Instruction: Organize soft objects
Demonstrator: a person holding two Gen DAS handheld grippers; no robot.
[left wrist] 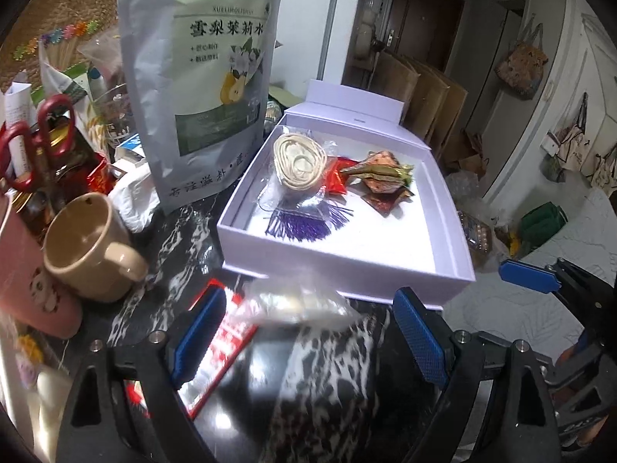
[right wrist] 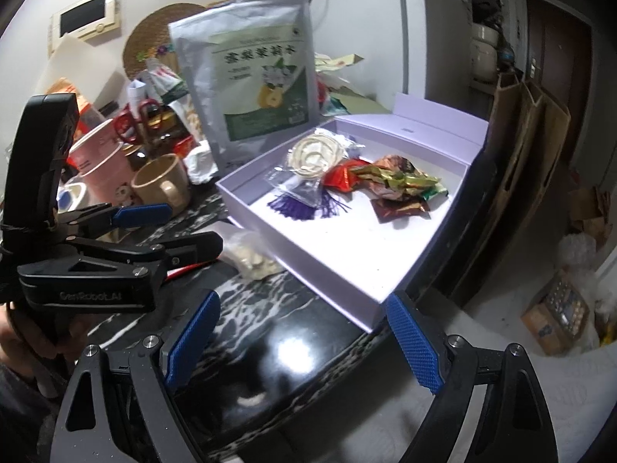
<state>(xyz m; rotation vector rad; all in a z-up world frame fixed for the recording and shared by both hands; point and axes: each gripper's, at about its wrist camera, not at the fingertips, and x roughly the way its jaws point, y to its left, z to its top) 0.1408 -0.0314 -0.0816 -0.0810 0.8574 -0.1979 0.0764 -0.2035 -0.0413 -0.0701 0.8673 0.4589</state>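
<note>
An open lavender box (left wrist: pixel 339 266) (right wrist: pixel 308 254) sits on the dark marble table. Inside lie a bagged coil of cream cord (left wrist: pixel 299 162) (right wrist: pixel 314 156), a purple tassel (left wrist: pixel 304 223) (right wrist: pixel 308 204), a red packet (left wrist: pixel 336 177) (right wrist: pixel 341 177) and several crumpled snack wrappers (left wrist: pixel 381 181) (right wrist: pixel 401 185). A small clear bag of pale pieces (left wrist: pixel 300 303) (right wrist: pixel 252 258) lies on the table in front of the box. My left gripper (left wrist: pixel 308 343) (right wrist: pixel 189 227) is open, just short of that bag. My right gripper (right wrist: pixel 304 343) is open and empty near the box's front corner.
A tall silver pouch (left wrist: pixel 200 77) (right wrist: pixel 254 73) stands left of the box. A beige mug (left wrist: pixel 88 247) (right wrist: pixel 162 183), a pink cup (left wrist: pixel 27 270) (right wrist: pixel 100 162), red scissors (left wrist: pixel 38 135) and clutter crowd the left. A red-and-white packet (left wrist: pixel 227 339) lies under my left gripper. The table edge drops off at right.
</note>
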